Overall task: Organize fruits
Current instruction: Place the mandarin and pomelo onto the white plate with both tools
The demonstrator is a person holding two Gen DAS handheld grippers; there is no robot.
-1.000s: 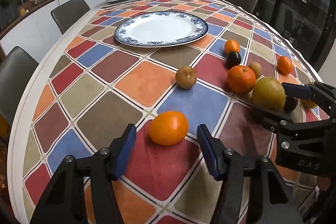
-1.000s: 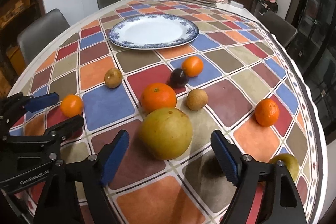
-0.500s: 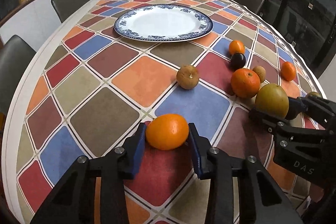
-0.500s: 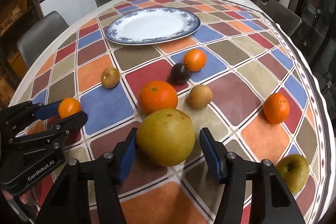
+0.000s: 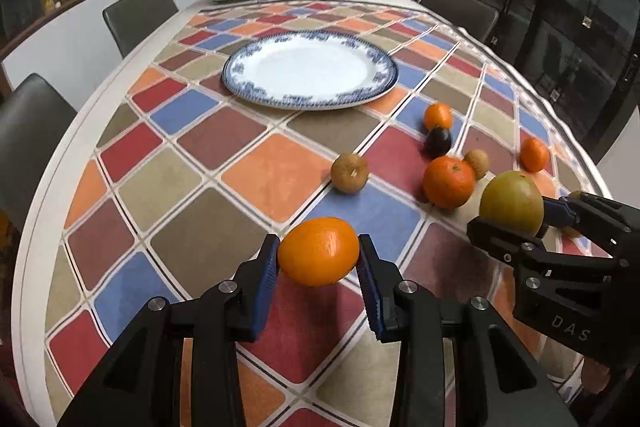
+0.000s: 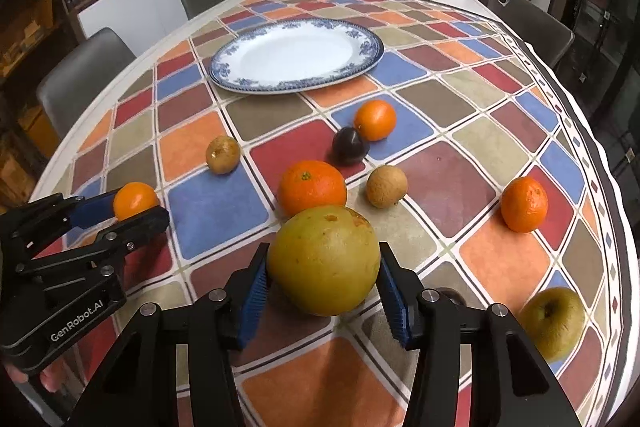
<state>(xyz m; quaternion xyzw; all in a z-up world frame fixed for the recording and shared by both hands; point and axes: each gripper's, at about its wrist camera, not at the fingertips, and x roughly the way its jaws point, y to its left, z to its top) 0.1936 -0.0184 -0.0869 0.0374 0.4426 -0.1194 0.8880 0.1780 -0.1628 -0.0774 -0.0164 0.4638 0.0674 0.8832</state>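
While left tongs (image 5: 318, 259) pinch an orange (image 5: 318, 251) and right tongs (image 6: 323, 277) clamp a yellow-green fruit (image 6: 324, 261), both low in frame, the empty plate (image 5: 372, 57) lies straight ahead, upper centre.

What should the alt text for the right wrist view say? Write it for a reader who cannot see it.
The right gripper holds a large yellow-green fruit above a checkered tablecloth. Oranges, brown fruits and a dark plum lie scattered before an empty blue-rimmed plate. At left, the left gripper holds a small orange.
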